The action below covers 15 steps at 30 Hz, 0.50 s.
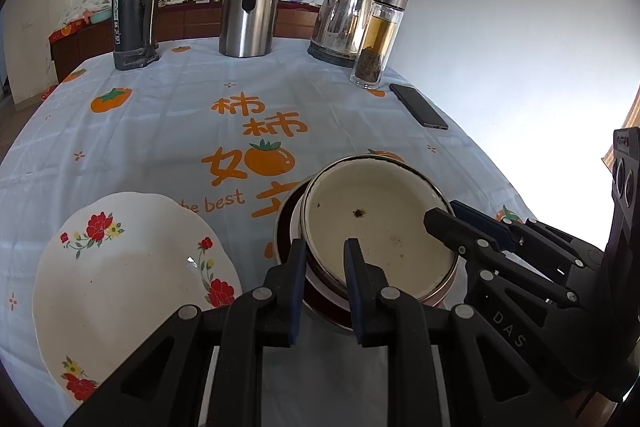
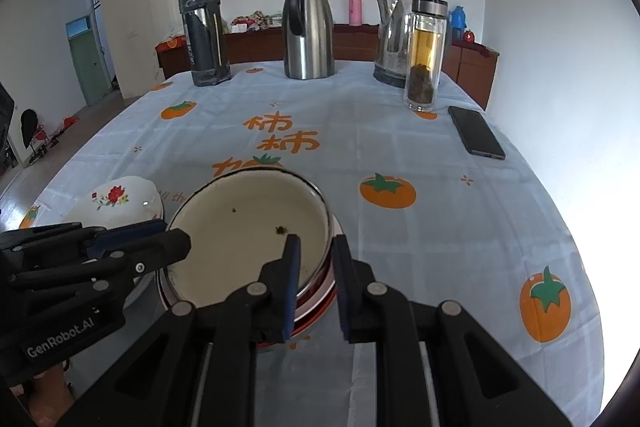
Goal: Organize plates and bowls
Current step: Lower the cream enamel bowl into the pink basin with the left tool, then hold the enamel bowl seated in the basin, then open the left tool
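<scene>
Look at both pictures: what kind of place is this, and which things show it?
Probably a home dining room: a table under a persimmon-print tablecloth, a steel electric kettle beside a steel thermos jug, and a long dark wooden sideboard along the wall.

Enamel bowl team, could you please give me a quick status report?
Left gripper and right gripper both shut on the enamel bowl rim, opposite sides. Bowl sits on a red-rimmed dish. Flowered plate alongside; nothing blocking.
</scene>
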Each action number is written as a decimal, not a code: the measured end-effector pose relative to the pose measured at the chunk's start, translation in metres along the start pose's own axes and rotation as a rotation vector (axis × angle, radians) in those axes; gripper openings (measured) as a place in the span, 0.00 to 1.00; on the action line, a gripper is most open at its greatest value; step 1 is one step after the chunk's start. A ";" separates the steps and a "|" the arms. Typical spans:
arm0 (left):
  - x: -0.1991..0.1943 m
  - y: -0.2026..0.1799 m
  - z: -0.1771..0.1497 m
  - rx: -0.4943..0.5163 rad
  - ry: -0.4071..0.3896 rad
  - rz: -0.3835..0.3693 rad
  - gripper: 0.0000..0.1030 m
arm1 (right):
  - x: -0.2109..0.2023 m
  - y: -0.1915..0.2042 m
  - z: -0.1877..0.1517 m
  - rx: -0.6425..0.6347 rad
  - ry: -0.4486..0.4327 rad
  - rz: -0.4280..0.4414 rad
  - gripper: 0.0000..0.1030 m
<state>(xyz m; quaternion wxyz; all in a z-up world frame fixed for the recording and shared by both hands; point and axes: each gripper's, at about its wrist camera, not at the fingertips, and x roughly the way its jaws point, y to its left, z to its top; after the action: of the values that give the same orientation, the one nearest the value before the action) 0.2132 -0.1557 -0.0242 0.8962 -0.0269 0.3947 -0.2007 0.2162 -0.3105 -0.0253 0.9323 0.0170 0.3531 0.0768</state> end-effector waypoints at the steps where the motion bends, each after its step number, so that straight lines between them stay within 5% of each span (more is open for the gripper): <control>1: 0.000 0.000 -0.001 -0.002 0.003 -0.001 0.20 | 0.000 0.000 0.000 0.000 0.000 0.001 0.17; 15: -0.002 -0.003 -0.006 0.012 0.002 0.010 0.20 | -0.003 0.000 -0.004 -0.005 -0.004 0.002 0.17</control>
<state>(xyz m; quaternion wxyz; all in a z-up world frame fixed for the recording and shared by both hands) 0.2065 -0.1567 -0.0266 0.8969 -0.0195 0.3945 -0.1988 0.2116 -0.3113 -0.0262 0.9329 0.0149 0.3512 0.0785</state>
